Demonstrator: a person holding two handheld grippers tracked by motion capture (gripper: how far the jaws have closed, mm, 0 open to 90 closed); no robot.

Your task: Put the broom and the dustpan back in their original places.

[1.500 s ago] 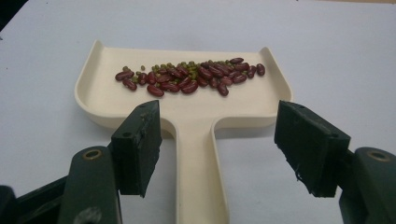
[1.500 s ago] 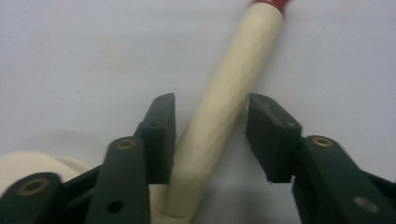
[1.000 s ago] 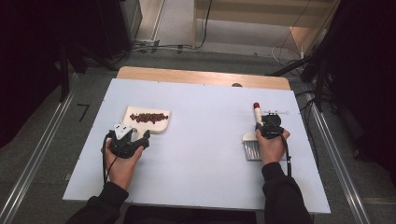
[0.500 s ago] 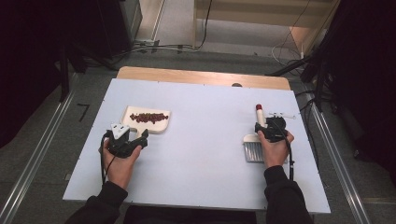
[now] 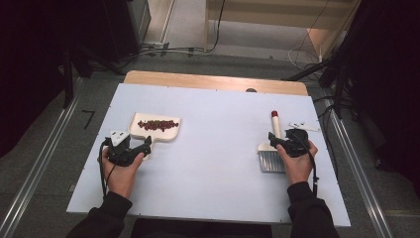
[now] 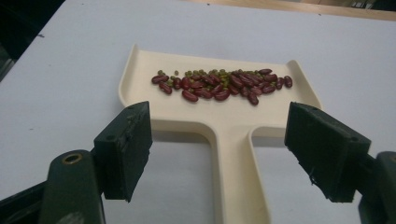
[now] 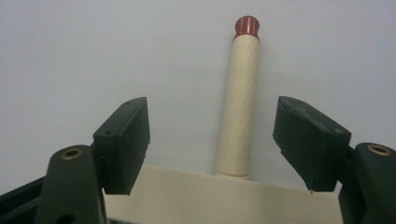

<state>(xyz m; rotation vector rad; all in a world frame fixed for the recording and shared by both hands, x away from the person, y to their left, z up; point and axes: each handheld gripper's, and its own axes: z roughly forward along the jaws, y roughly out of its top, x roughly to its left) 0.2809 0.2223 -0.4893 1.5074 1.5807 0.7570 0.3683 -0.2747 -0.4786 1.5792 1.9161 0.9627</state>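
White tabletop [image 5: 213, 148] under me, dark room all round, a strip of bare wood along its far edge. Everything I say is placed off the dustpan [image 5: 156, 128], which sits toward the left of the board with a line of red beans [image 6: 219, 84] and a few small green ones heaped across its tray.

My left gripper [image 5: 130, 151] is just on the near side of the dustpan, and its jaws have just been opening: in the left gripper view they stand wide, one each side of the dustpan's handle [image 6: 238, 168], pads clear of it. So that one is let go.

Well off to the right of the dustpan lies the brush [image 5: 272, 148], bristles toward me, its cream handle [image 7: 240, 98] with the red cap [image 7: 246, 26] pointing away. My right gripper [image 5: 287, 144] hovers at the brush head, jaws likewise just sprung apart, the handle running between them untouched. Released too.

I read this as the setting-down step: beans gathered, both tools resting on the table. Next I'd back both hands straight toward me, keeping the jaws spread so no pad clips the dustpan's handle and spills the beans.
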